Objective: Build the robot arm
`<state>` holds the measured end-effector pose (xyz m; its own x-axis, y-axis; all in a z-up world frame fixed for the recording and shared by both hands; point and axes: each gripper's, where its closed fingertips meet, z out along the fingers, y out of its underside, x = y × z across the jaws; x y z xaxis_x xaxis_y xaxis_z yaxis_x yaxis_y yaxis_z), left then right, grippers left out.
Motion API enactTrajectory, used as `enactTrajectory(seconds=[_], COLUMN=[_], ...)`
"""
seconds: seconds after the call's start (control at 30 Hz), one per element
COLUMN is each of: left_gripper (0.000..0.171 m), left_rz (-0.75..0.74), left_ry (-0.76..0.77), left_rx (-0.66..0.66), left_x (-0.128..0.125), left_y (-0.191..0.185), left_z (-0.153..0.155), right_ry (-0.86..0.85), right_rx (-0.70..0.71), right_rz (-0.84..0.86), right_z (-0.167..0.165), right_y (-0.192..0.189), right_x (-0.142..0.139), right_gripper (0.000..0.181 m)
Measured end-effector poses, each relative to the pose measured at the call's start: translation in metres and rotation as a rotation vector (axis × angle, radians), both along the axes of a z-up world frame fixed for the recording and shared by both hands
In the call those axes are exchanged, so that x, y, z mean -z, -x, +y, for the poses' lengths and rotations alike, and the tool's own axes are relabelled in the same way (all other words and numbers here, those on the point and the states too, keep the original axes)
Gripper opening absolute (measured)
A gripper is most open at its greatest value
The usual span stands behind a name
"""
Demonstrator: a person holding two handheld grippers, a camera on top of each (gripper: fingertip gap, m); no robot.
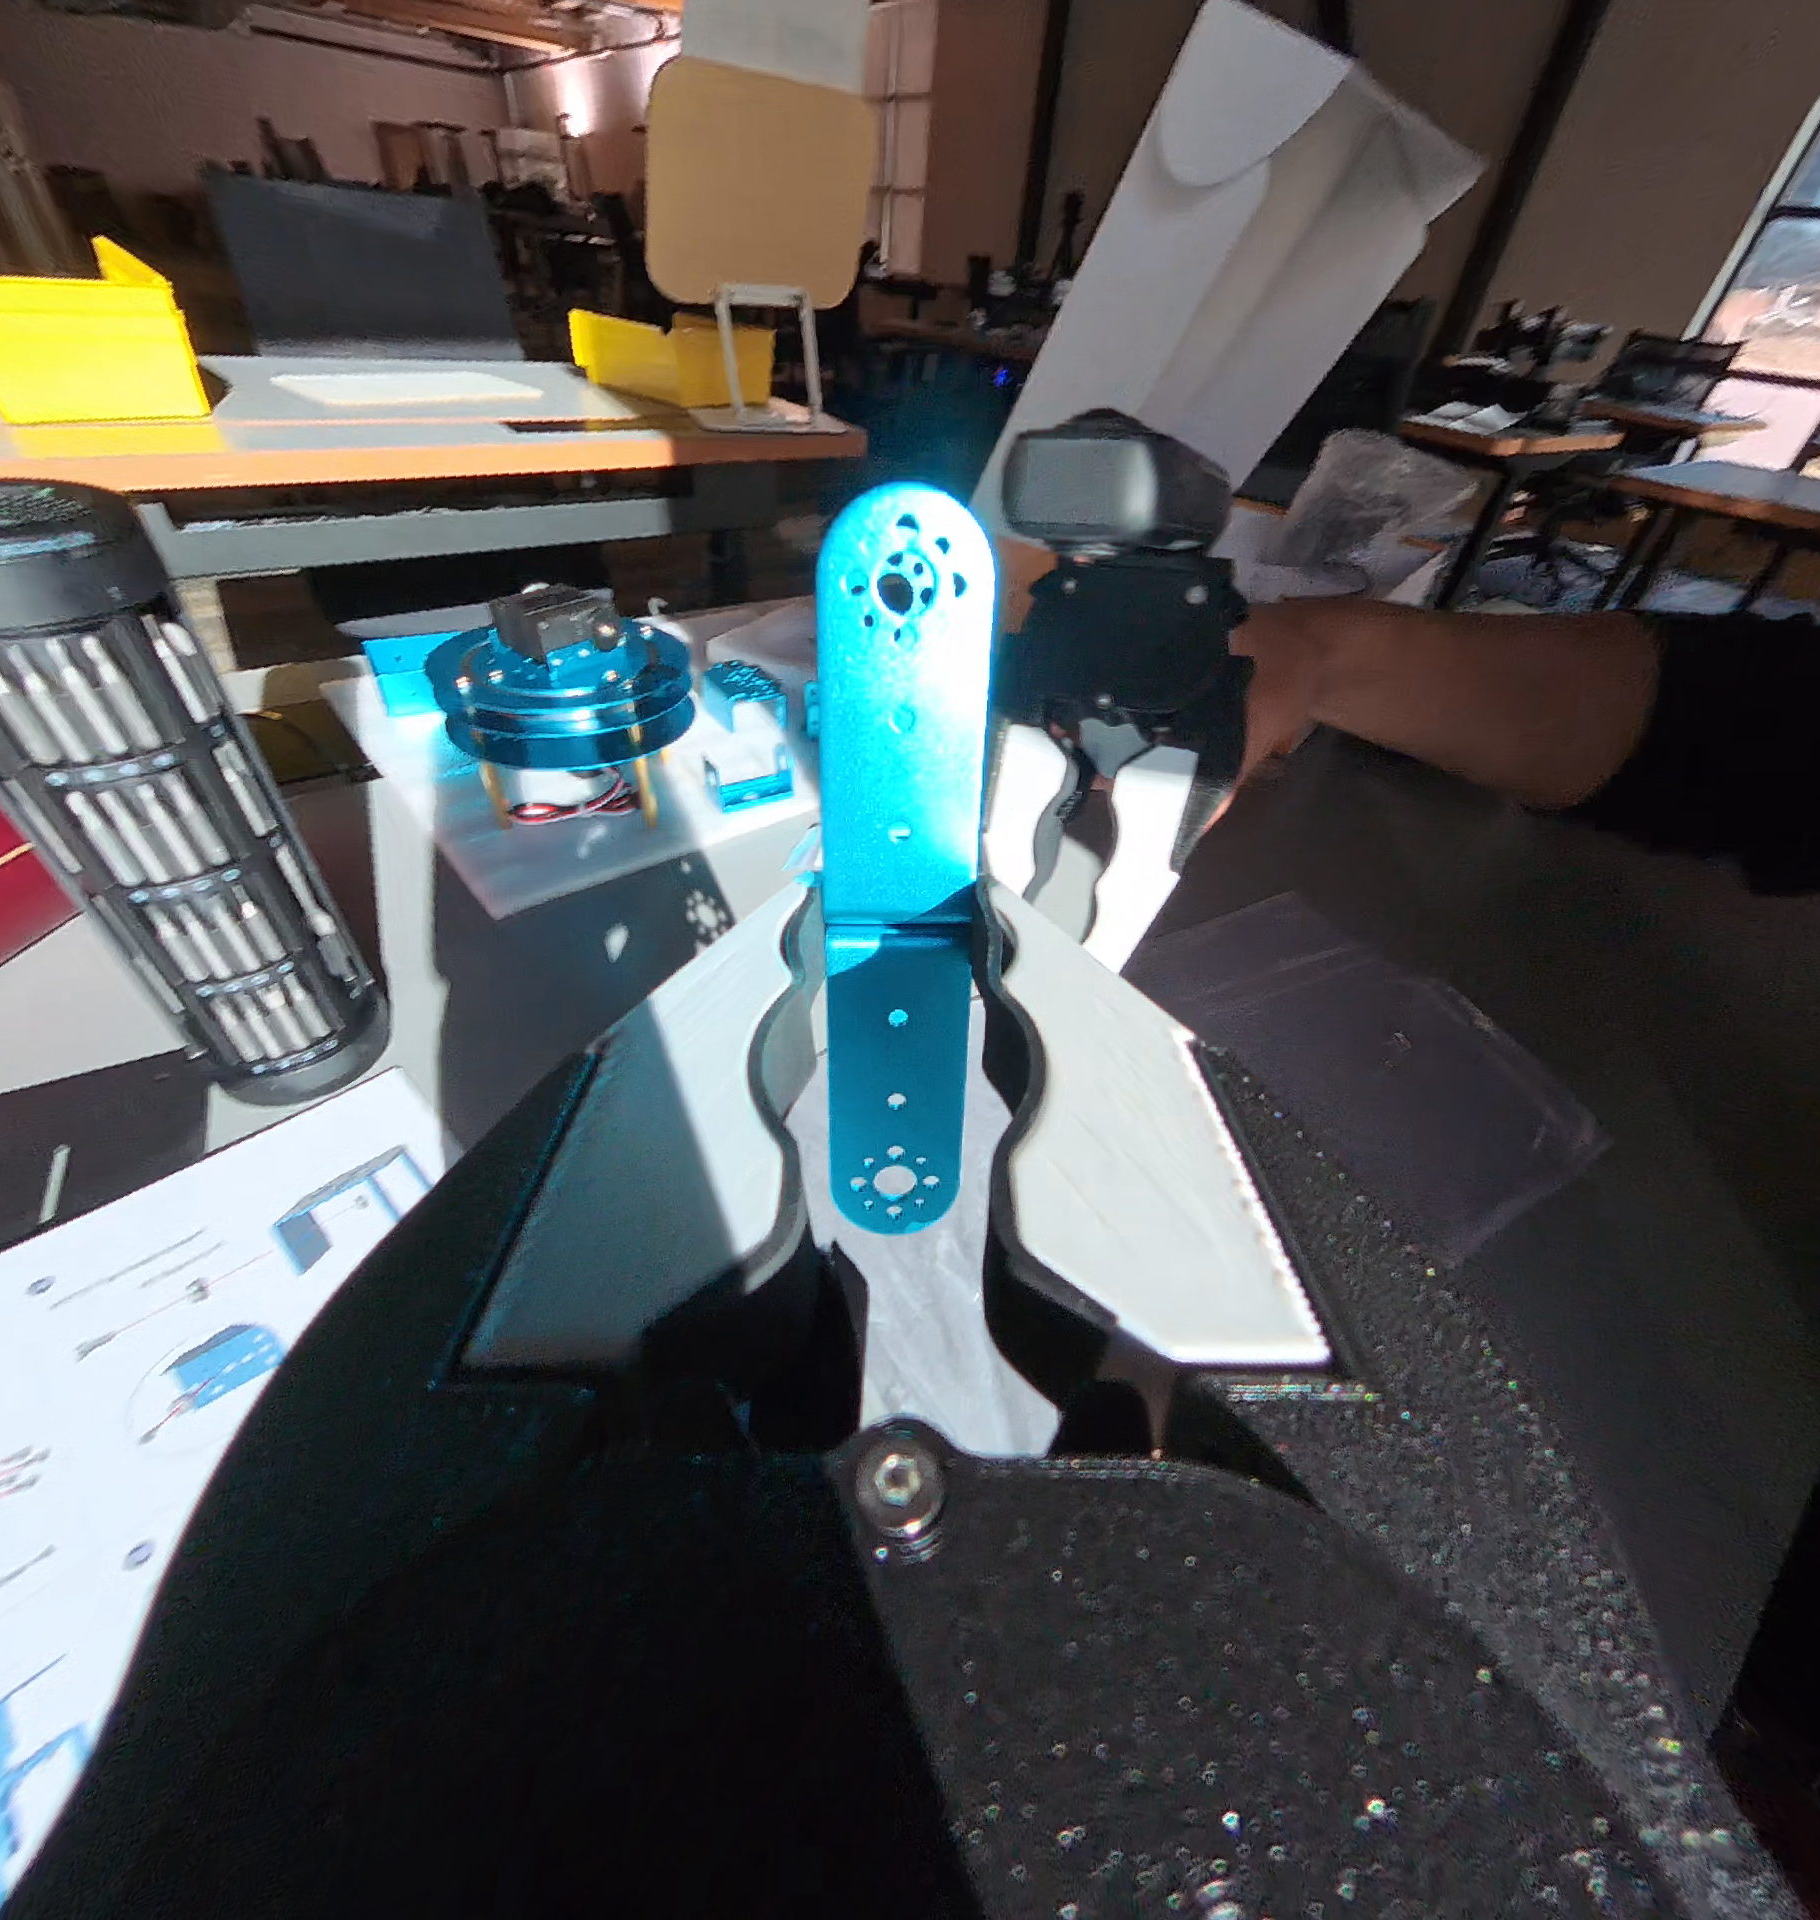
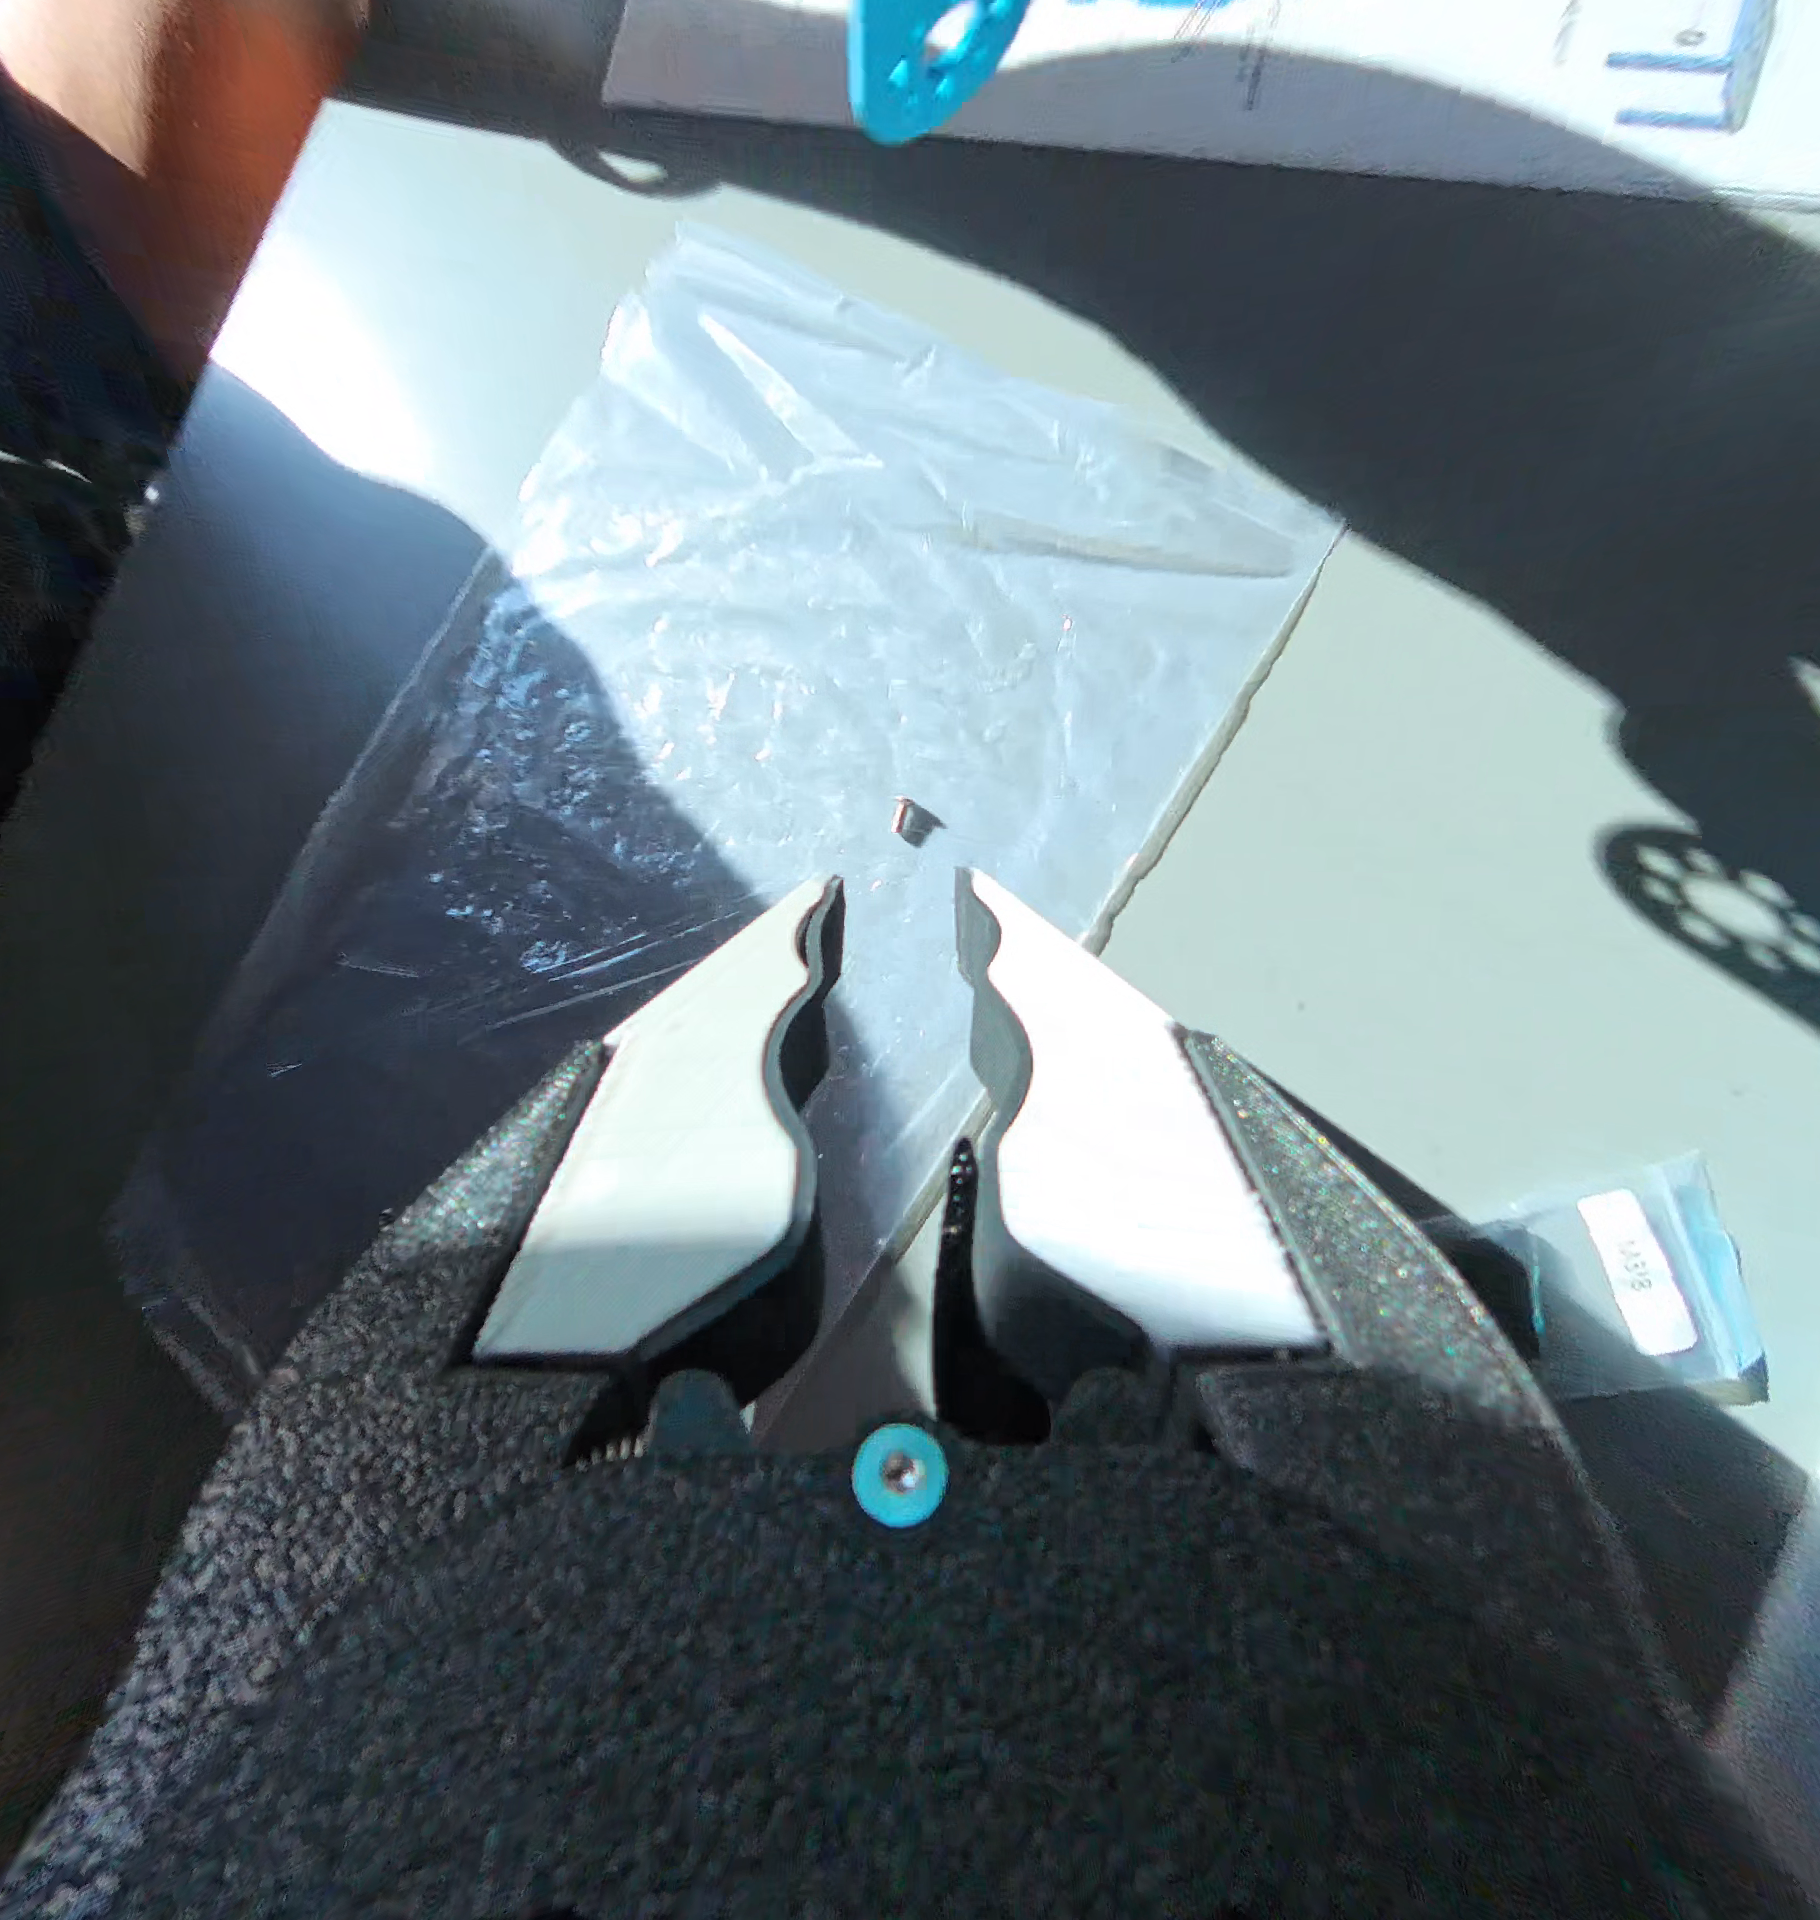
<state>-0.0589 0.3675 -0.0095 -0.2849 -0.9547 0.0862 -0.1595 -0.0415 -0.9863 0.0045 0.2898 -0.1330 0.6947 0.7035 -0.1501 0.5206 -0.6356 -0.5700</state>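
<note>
Sunlit workshop desk (image 2: 1405, 727): left gripper (image 1: 901, 914) clenched on upright blue bent bracket (image 1: 906, 727); right gripper (image 2: 895, 883) released, fingertips hovering over clear plastic bag (image 2: 833, 520) beside small screw (image 2: 911, 816).

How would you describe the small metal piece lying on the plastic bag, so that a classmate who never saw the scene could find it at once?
Start at the crinkled clear plastic bag lying flat on the pale table. Follow it down to the open right tongs; just beyond their tips lies a tiny silvery metal screw-like piece. It is the only small solid thing on the bag's sunlit part, unlike the labelled packet off to the side.
</note>
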Motion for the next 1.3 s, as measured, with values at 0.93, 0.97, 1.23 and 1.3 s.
enactTrajectory(seconds=[0.93, 0.97, 1.23, 1.3], left_gripper=[0.027, 0.027, 0.027, 0.027], left_rz=[0.0, 0.003, -0.008, -0.01], left_ry=[0.042, 0.038, 0.051, 0.052], left_rx=[-0.068, -0.066, -0.061, -0.059], left_x=[0.02, 0.021, 0.02, 0.019], left_y=[0.0, 0.0, 0.002, 0.002], left_z=[0.02, 0.019, 0.02, 0.019], right_ry=[0.035, 0.035, 0.029, 0.01], right_rx=[-0.128, -0.13, -0.113, -0.087], right_rz=[-0.241, -0.245, -0.202, -0.144], right_z=[0.012, 0.012, 0.013, 0.015], right_y=[0.022, 0.022, 0.019, 0.015], right_x=[0.028, 0.028, 0.024, 0.019], right_gripper=[0.004, 0.004, 0.003, 0.002])
